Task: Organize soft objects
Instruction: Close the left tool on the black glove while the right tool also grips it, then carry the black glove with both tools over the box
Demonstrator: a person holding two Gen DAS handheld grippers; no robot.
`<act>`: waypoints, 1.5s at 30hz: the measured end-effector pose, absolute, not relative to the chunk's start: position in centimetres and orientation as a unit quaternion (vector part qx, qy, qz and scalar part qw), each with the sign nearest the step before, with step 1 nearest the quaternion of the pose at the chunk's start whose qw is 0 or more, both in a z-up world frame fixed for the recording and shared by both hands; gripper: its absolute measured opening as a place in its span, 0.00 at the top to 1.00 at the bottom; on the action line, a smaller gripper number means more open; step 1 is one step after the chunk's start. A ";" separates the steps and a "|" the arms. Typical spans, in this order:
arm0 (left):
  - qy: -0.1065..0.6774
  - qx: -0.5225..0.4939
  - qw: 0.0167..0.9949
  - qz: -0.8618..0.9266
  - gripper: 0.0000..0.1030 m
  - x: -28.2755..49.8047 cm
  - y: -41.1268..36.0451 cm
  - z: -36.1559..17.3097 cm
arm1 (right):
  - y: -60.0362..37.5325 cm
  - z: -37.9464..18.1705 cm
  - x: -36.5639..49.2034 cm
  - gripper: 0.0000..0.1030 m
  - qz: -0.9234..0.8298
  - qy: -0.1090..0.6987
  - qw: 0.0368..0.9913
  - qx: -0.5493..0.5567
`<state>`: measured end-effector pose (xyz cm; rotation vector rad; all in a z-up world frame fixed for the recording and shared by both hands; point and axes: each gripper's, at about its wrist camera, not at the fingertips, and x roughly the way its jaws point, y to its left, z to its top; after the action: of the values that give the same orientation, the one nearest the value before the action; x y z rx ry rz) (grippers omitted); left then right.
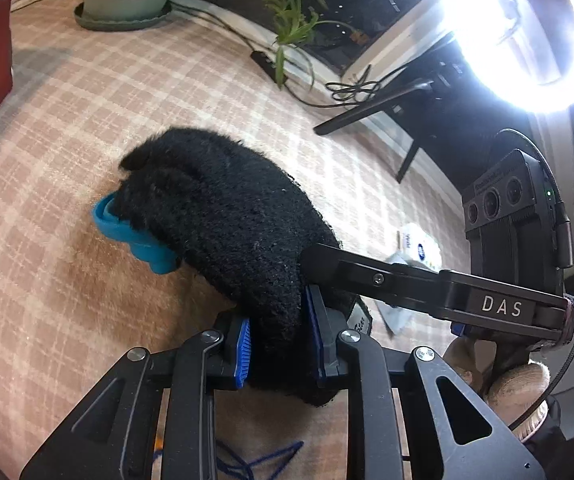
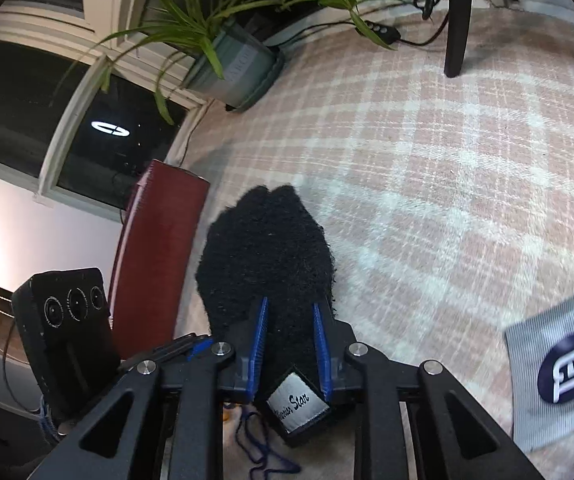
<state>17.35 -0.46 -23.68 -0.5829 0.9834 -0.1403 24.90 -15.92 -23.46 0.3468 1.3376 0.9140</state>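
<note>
A fuzzy black glove lies draped over the plaid cloth. My left gripper is shut on its cuff end, with both blue pads pressed into the fabric. My right gripper is shut on the same glove, just above the "Warrior Star" label. In the left wrist view a black finger of the right gripper reaches in from the right and touches the glove. A blue rubbery piece pokes out from under the glove's left side; I cannot tell what it is.
A potted plant stands at the cloth's far edge near a window. A dark red object stands to the glove's left. A grey logo packet lies at right, blue yarn under the grippers. A ring light glares on its stand.
</note>
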 end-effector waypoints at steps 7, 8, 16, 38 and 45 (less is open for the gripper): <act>0.441 -0.271 0.851 -0.086 0.80 15.5 -0.6 -21.2 | -16.4 -19.6 23.0 0.80 0.415 0.572 0.691 0.152; 0.437 -0.270 0.853 -0.088 0.80 15.2 -0.5 -20.8 | -16.4 -18.9 22.7 0.80 0.417 0.568 0.693 0.153; 0.393 -0.259 0.876 -0.102 0.80 12.1 1.4 -16.3 | -14.4 -13.7 20.4 0.80 0.442 0.533 0.706 0.152; 0.309 -0.268 0.912 -0.041 0.80 2.4 15.4 -9.7 | 3.4 -6.4 13.6 0.80 0.532 0.486 0.688 0.090; 0.307 -0.276 0.911 -0.008 0.80 0.1 20.2 -10.1 | 9.9 -7.2 11.8 0.80 0.550 0.489 0.673 0.070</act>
<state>0.12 20.23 -10.12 -0.5693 0.6333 -0.0156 11.77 9.90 -7.17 0.1568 1.1015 1.2379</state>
